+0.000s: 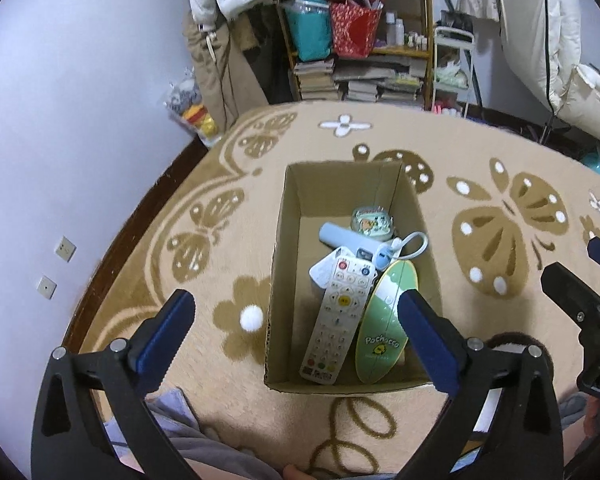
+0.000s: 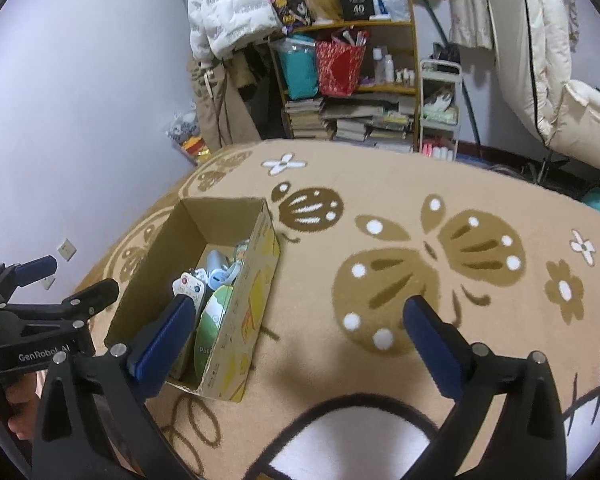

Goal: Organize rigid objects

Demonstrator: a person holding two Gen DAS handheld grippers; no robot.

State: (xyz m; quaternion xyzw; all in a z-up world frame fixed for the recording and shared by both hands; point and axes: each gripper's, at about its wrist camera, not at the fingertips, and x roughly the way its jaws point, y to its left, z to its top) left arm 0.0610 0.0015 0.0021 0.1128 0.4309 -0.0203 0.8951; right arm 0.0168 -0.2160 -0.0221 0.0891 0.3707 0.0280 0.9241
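An open cardboard box [image 1: 296, 200] stands on the patterned rug. Inside lie a white remote control [image 1: 338, 312], a green oval Pochacco case [image 1: 382, 328], a pale blue cylinder [image 1: 340, 238] with a white loop cord, and a small round tin [image 1: 372, 222]. My left gripper [image 1: 296, 308] hovers open above the box's near end, holding nothing. In the right wrist view the box [image 2: 256, 276] sits at left with the same items [image 2: 214, 314] showing. My right gripper [image 2: 296, 312] is open and holds nothing, over the rug just right of the box.
The beige rug [image 2: 380, 360] with brown butterflies and flowers spreads around the box. A cluttered shelf [image 1: 356, 40] with books, a red bag and a teal bin stands behind. Coats hang at back; the lilac wall [image 1: 60, 120] runs along the left.
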